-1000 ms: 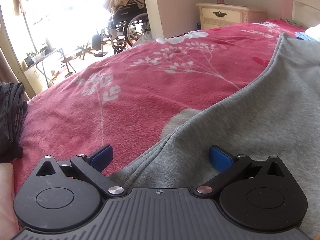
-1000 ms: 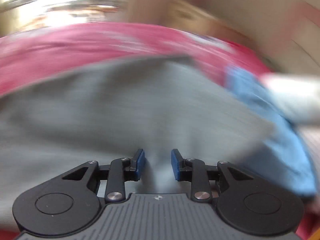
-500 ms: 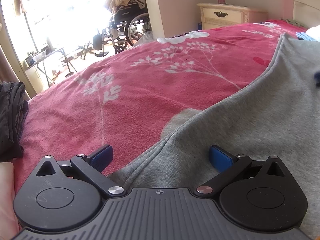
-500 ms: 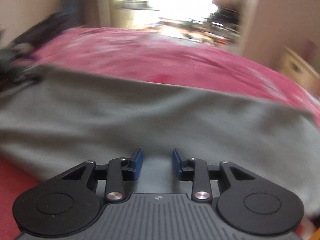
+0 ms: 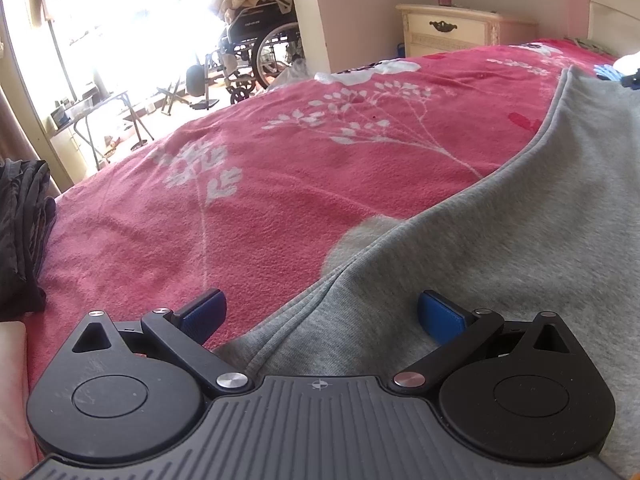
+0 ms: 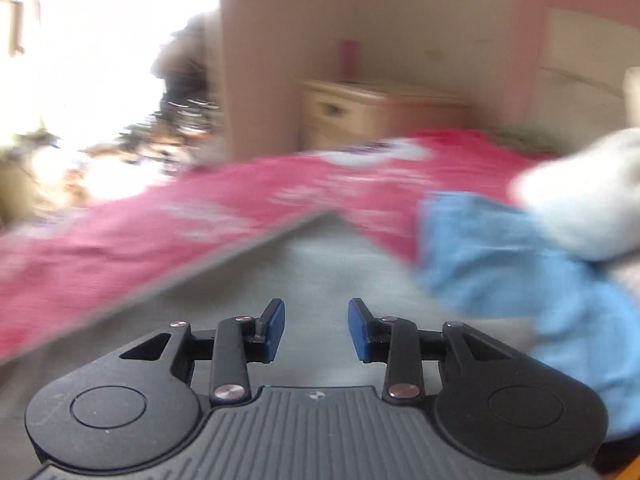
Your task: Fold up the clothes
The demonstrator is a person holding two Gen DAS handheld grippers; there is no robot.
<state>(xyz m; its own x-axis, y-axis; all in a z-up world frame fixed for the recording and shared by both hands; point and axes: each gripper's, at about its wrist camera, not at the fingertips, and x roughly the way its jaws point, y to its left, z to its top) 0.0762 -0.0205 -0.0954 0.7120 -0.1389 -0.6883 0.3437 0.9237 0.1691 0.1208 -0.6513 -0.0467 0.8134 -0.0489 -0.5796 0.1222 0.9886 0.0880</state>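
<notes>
Grey garment spread on a pink bed, both tools spread apart over it.

The left tool (image 5: 320, 312) has its blue pads wide apart, straddling the near hemmed edge of the grey garment (image 5: 500, 232), which lies on the pink floral blanket (image 5: 280, 168) and runs from the near edge off to the far right. A dark folded garment (image 5: 20, 232) sits at the left edge of the bed; a wheelchair (image 5: 256, 48) and a cream nightstand (image 5: 452, 32) stand beyond the bed. The right wrist view is motion-blurred: the right tool (image 6: 316, 330) has its pads parted with a clear gap, holding nothing, above grey cloth, with a light blue garment (image 6: 500, 264) and something white (image 6: 580, 196) to the right.
</notes>
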